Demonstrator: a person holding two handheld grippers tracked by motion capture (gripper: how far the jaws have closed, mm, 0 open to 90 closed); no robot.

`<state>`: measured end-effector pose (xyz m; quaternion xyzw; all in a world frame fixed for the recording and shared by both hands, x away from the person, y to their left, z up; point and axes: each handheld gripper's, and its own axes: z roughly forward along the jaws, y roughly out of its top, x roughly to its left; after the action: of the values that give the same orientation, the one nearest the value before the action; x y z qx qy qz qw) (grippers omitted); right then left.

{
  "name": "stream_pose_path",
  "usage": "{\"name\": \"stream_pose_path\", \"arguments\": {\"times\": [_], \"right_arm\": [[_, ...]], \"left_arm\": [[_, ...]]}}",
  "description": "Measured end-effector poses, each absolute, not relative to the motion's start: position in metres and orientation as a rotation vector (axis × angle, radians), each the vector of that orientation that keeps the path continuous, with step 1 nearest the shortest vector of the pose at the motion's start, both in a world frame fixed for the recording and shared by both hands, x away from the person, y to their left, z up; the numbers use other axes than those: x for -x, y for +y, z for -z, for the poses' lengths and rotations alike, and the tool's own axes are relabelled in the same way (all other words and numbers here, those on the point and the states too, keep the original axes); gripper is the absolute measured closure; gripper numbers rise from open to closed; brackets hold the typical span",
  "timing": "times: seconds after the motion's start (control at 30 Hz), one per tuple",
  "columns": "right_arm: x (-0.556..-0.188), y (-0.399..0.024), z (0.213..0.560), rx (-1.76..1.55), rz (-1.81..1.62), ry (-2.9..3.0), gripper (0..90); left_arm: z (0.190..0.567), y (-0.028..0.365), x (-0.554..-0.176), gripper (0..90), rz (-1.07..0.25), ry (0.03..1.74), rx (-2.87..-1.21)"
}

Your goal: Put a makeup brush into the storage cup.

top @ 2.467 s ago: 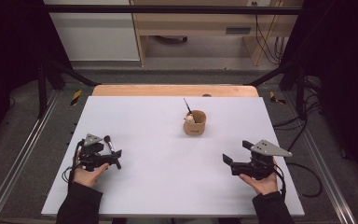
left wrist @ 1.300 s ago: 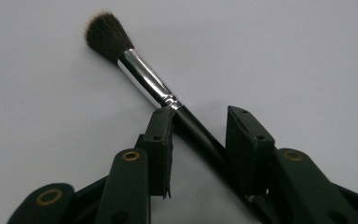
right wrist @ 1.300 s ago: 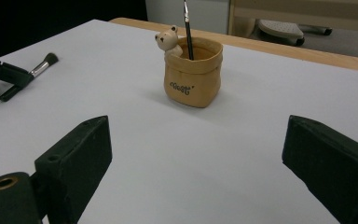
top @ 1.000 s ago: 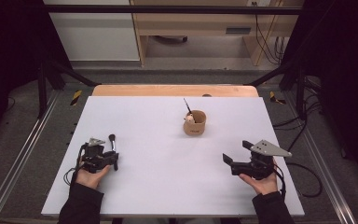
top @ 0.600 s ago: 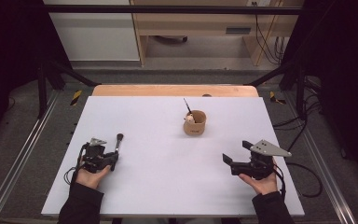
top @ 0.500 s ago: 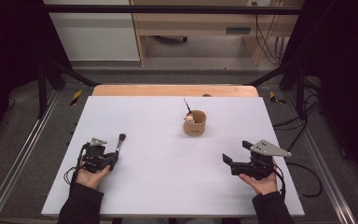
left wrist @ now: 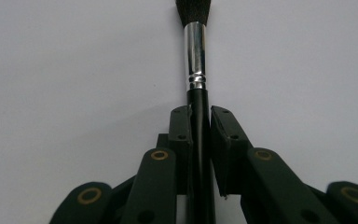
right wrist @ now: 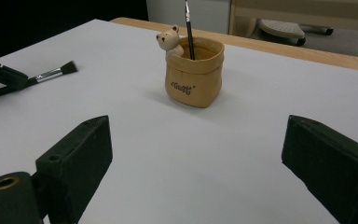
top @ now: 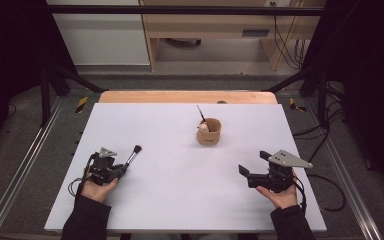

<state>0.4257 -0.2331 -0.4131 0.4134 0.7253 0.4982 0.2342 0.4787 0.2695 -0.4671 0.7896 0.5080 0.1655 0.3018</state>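
While the left gripper [top: 121,170] squeezes the brush [left wrist: 196,60] by its handle, bristles pointing ahead toward the cup [top: 209,132], the right gripper [top: 243,171] waits wide open.

In the left gripper view the brush [left wrist: 198,93] loses its bristle tip at the top edge, and its handle end is hidden low down between the jaws. In the right gripper view the thin brush [right wrist: 189,32] standing in the pouch [right wrist: 195,74] is cut off at the top edge, and the pouch's lettering is too blurred to read.
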Motion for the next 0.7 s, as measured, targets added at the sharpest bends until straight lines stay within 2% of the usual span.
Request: {"name": "stream_pose_path", "arguments": {"times": [0.23, 0.7], "right_arm": [[-0.426, -0.233, 0.413, -1.137, -1.369, 1.992, 9.1], [-0.425, -0.234, 0.413, -1.135, -1.373, 1.992, 8.7]], "left_arm": [[0.467, 0.268, -0.478, 77.2, -0.46, 1.316, -2.126], [0.452, 0.267, -0.477, 46.5, -0.486, 1.261, -2.132]]}}
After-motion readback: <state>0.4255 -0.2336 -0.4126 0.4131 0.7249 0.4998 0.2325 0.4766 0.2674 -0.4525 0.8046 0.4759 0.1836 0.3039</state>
